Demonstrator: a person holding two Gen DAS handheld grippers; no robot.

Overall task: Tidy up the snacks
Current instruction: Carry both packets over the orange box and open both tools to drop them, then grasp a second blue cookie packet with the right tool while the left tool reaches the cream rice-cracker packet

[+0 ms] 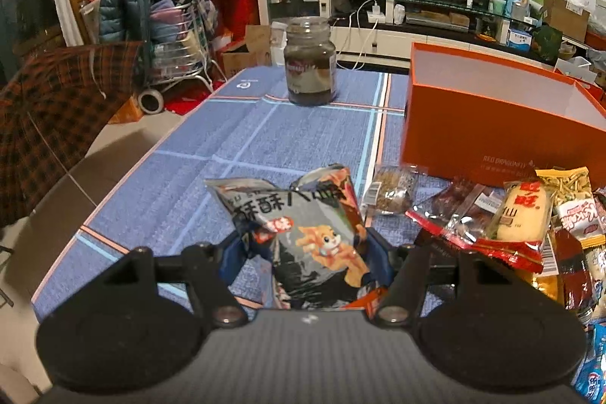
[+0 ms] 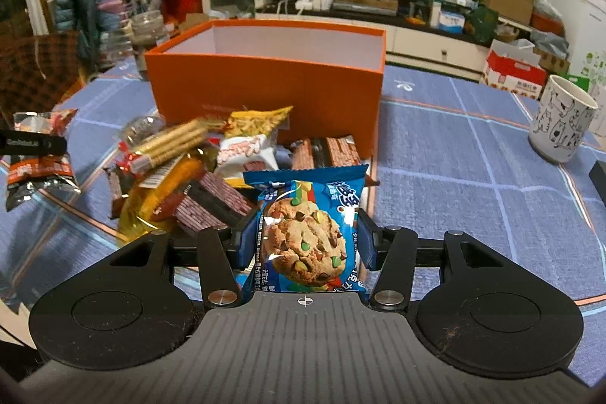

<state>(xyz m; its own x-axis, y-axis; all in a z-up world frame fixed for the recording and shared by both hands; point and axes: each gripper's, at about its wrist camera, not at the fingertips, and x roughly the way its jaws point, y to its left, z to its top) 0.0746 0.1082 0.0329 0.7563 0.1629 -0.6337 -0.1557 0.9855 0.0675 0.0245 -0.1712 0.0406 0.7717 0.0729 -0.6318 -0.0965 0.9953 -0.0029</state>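
A: How will these snacks handle?

B: As I judge it, light, crinkly and slippery, with brittle contents. The grey chip bag (image 1: 303, 237) and blue cookie packet (image 2: 308, 233) are best pinched across the sides, gently.

A: And the grip now?

B: The left hand-held gripper (image 1: 303, 252) pinches the chip bag above the bench (image 1: 235, 139). The right hand-held gripper (image 2: 306, 245) is closed on the cookie packet, near the snack pile (image 2: 197, 169), in front of the orange box (image 2: 265, 78).
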